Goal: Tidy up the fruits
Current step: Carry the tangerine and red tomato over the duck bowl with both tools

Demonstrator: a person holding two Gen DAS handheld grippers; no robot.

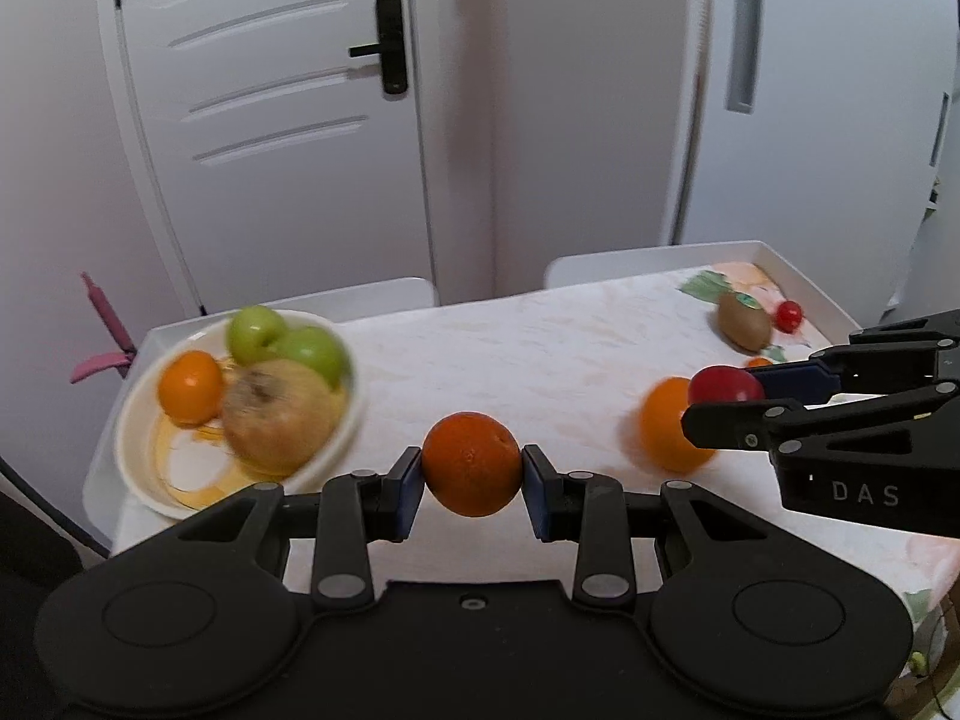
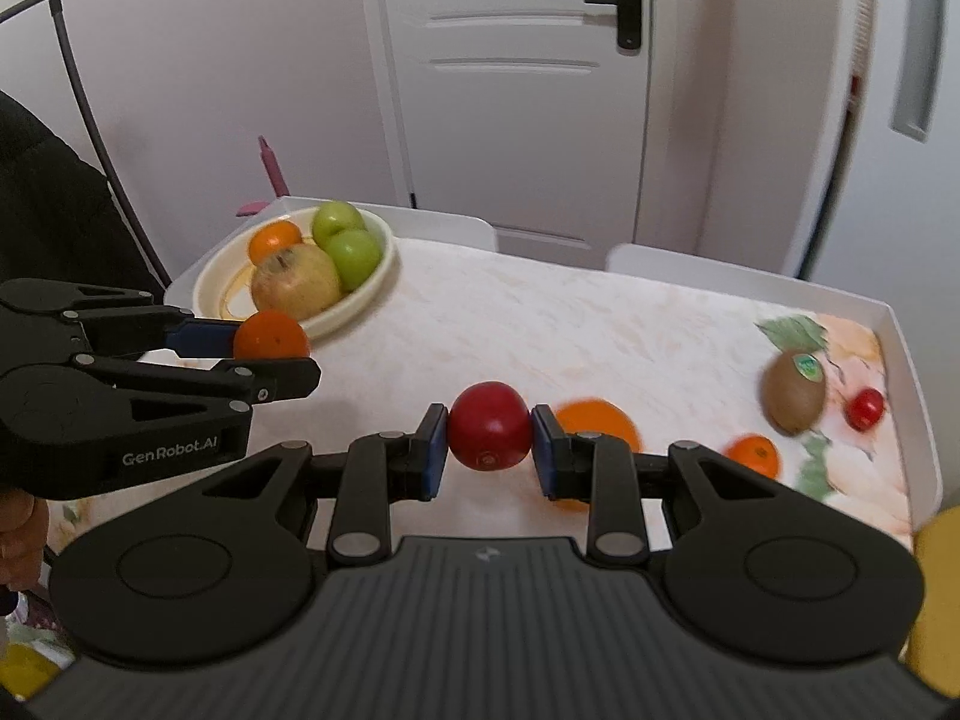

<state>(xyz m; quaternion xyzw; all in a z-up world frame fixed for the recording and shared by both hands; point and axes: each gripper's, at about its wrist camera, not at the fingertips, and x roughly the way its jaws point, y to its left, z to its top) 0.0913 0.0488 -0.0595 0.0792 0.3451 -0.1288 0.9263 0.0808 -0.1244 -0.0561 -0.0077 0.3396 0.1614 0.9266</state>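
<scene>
My left gripper (image 1: 471, 474) is shut on a dark orange (image 1: 471, 463) and holds it above the table, right of the bowl; it also shows in the right wrist view (image 2: 271, 339). My right gripper (image 2: 489, 444) is shut on a red apple (image 2: 489, 426), also seen in the left wrist view (image 1: 725, 385). The cream bowl (image 1: 141, 450) at the table's left end holds two green apples (image 1: 255, 333), a yellowish apple (image 1: 276, 417) and an orange (image 1: 189, 387). On the cloth lie another orange (image 2: 597, 417), a small orange (image 2: 753, 455), a kiwi (image 2: 793, 393) and a cherry tomato (image 2: 865, 409).
The table (image 2: 540, 324) has a pale patterned cloth and a raised white rim (image 2: 912, 372). Two white chair backs (image 1: 648, 261) stand behind it, then a white door with a black handle (image 1: 390, 45). A pink object (image 1: 105, 336) sits off the table's left end.
</scene>
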